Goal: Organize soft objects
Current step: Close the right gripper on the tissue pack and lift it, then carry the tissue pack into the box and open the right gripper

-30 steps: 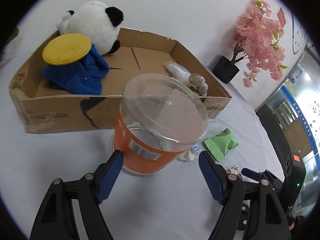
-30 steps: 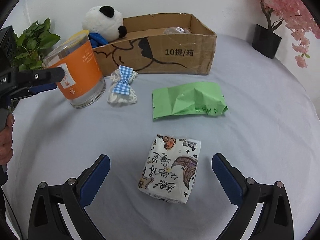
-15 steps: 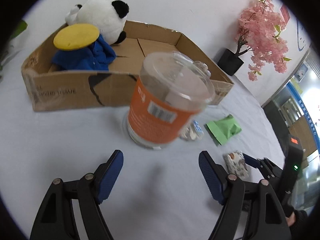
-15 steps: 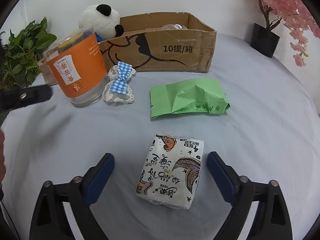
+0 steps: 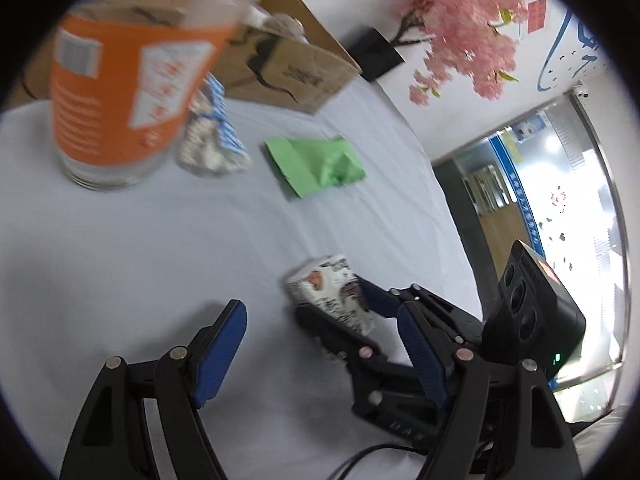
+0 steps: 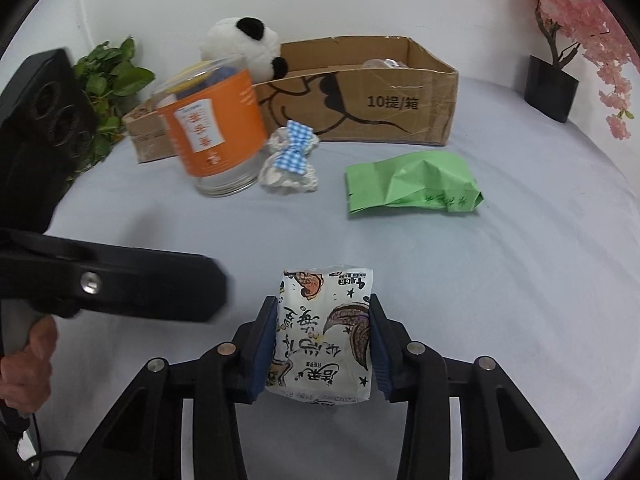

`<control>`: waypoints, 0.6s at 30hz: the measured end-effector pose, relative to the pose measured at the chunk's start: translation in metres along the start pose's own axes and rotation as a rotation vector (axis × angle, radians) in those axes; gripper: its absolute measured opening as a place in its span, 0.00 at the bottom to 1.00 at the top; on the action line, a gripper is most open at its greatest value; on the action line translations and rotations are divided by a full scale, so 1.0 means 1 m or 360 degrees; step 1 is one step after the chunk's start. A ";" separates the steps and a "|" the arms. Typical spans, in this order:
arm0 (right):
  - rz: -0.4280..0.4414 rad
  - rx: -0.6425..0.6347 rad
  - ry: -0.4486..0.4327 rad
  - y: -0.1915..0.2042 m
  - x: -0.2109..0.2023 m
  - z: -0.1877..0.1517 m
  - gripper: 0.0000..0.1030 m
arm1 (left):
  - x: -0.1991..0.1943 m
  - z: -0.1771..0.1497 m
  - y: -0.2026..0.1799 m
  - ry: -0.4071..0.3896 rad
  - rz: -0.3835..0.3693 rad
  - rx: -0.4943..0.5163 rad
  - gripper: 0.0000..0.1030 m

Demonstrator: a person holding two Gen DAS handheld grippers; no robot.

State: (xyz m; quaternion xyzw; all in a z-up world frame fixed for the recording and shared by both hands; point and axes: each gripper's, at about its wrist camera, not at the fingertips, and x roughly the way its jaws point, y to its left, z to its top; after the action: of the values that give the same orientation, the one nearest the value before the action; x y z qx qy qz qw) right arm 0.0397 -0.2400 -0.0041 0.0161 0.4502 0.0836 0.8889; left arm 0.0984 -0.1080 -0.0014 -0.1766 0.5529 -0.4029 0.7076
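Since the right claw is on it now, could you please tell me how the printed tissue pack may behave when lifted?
The printed tissue pack looks soft: its wrapper bulges between the closing right claw, so it will probably squash. Its puffy look suggests it is light. The glossy film may be slippery, so it might slide under a loose grip.

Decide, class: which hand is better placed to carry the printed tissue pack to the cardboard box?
Right. The right tool is closing with its pads against the printed tissue pack; the left tool holds nothing beside it.
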 end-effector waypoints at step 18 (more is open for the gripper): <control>-0.0079 0.0030 -0.0235 -0.022 -0.042 -0.017 0.29 | 0.063 0.029 -0.034 0.0209 -0.0188 0.0010 0.32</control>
State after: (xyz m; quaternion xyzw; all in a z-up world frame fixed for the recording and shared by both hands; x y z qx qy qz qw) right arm 0.0047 -0.2688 0.0166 0.0193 0.3845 0.0559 0.9212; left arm 0.1164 -0.1827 -0.0087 -0.1798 0.5855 -0.4564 0.6454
